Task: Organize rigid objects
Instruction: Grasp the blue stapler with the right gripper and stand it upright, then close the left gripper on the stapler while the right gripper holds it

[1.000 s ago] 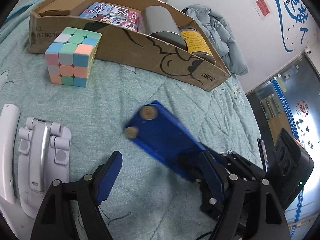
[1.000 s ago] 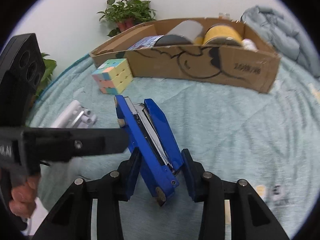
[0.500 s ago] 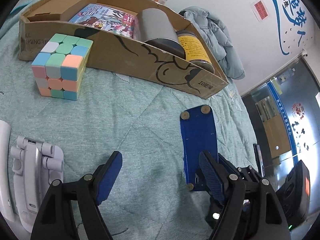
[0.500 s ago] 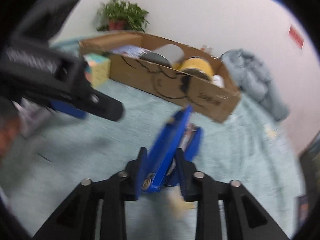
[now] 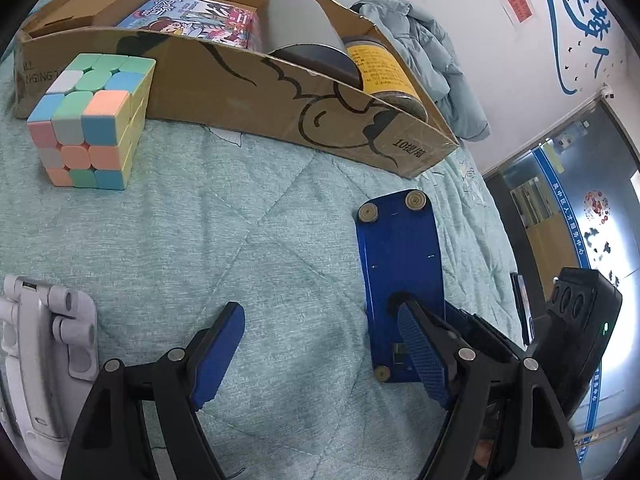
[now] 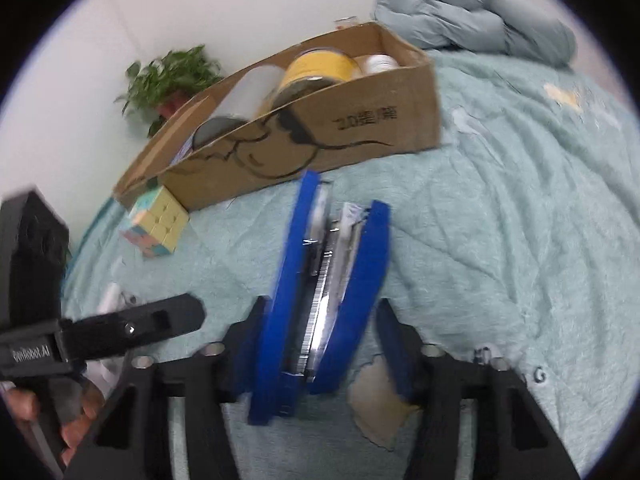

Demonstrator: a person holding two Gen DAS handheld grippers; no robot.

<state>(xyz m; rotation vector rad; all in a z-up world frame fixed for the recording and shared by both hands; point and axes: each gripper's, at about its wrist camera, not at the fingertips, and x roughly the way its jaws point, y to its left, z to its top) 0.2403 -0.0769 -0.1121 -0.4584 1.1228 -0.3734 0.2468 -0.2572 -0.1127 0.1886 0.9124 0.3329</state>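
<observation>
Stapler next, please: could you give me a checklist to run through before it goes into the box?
1. Right gripper firm on the stapler: cannot tell; a gap seems to show at one finger.
2. Stapler closed: not ok, its arms are splayed.
3. Room in the box: cannot tell.
4. Left gripper out of the way: ok, open and empty.
5. Path to the box: ok, only quilt lies between.

Black tool [image 5: 320, 354], blue textured pads [image 5: 422, 354]
</observation>
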